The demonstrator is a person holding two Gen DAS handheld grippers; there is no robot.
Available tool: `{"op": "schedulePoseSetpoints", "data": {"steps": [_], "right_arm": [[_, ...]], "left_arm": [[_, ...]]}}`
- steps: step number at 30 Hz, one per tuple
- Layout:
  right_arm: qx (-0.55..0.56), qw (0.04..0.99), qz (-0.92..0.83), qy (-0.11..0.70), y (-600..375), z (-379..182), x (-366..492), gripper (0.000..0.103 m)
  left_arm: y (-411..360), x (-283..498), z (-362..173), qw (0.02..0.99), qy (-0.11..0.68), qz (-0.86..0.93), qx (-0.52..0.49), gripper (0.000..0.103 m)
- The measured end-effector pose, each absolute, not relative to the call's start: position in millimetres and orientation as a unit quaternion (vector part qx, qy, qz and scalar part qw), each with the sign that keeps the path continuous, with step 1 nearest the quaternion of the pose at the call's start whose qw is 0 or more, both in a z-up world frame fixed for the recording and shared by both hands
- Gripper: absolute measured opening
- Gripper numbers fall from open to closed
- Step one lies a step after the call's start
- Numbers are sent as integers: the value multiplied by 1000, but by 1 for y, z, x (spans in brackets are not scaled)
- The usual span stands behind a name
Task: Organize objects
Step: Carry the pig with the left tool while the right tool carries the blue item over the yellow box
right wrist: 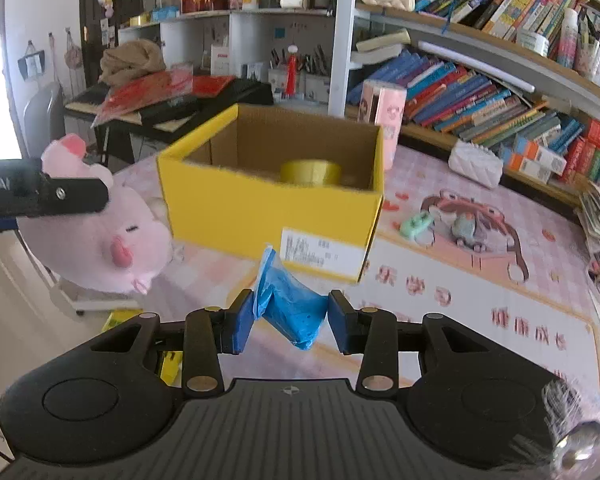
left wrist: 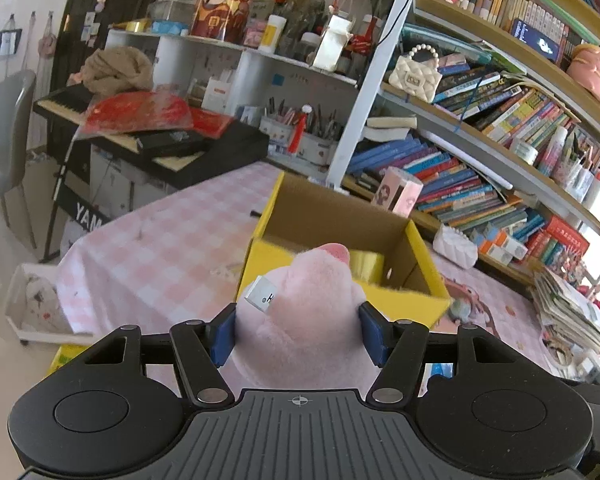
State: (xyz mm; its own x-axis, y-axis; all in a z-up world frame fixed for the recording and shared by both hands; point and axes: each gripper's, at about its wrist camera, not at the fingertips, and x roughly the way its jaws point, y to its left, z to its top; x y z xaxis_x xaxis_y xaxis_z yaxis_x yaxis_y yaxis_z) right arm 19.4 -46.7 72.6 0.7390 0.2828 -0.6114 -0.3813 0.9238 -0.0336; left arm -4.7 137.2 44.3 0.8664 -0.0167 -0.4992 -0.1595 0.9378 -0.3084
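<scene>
Left gripper [left wrist: 298, 330]: clamped on pink plush pig [left wrist: 300, 320], blue pads pressed into both its flanks; white tag [left wrist: 260, 294] standing out on pig's left side. Pig held clear of table, just in front of yellow box [left wrist: 340, 300], snout pointing toward box opening. From right wrist view, same pig [right wrist: 112, 236] seen at left, off the table edge, black finger [right wrist: 72, 196] of left gripper across its head, face turned down and right.

Right gripper [right wrist: 288, 320]: clamped on blue bag [right wrist: 294, 312], crumpled and pinched at its middle between blue pads; upper end of bag sticking up toward box, lower end hanging below fingers. Bag held above table, just short of box front.

Box [right wrist: 268, 216]: open-topped, upright on pink checked tablecloth [left wrist: 172, 248], white label [right wrist: 320, 250] on front face. Gold tape roll [right wrist: 310, 172] inside, near back wall.

On cloth right of box: small green item [right wrist: 416, 224], well apart from both grippers. Pink carton [right wrist: 384, 116] upright behind box. Bookshelf [right wrist: 500, 92] along far side of table; keyboard [left wrist: 160, 140] piled with red items at far left.
</scene>
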Motion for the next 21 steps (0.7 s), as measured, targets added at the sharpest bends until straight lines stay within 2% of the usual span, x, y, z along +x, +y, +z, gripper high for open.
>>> {"op": "schedulePoseSetpoints", "data": {"steps": [13, 21], "right_arm": [[-77, 932, 216, 282, -41, 95, 118, 37], [-100, 925, 238, 280, -34, 84, 174, 37]], "left_arm": [[126, 73, 62, 961, 219, 86, -148, 62], [112, 124, 52, 958, 234, 113, -123, 62]]}}
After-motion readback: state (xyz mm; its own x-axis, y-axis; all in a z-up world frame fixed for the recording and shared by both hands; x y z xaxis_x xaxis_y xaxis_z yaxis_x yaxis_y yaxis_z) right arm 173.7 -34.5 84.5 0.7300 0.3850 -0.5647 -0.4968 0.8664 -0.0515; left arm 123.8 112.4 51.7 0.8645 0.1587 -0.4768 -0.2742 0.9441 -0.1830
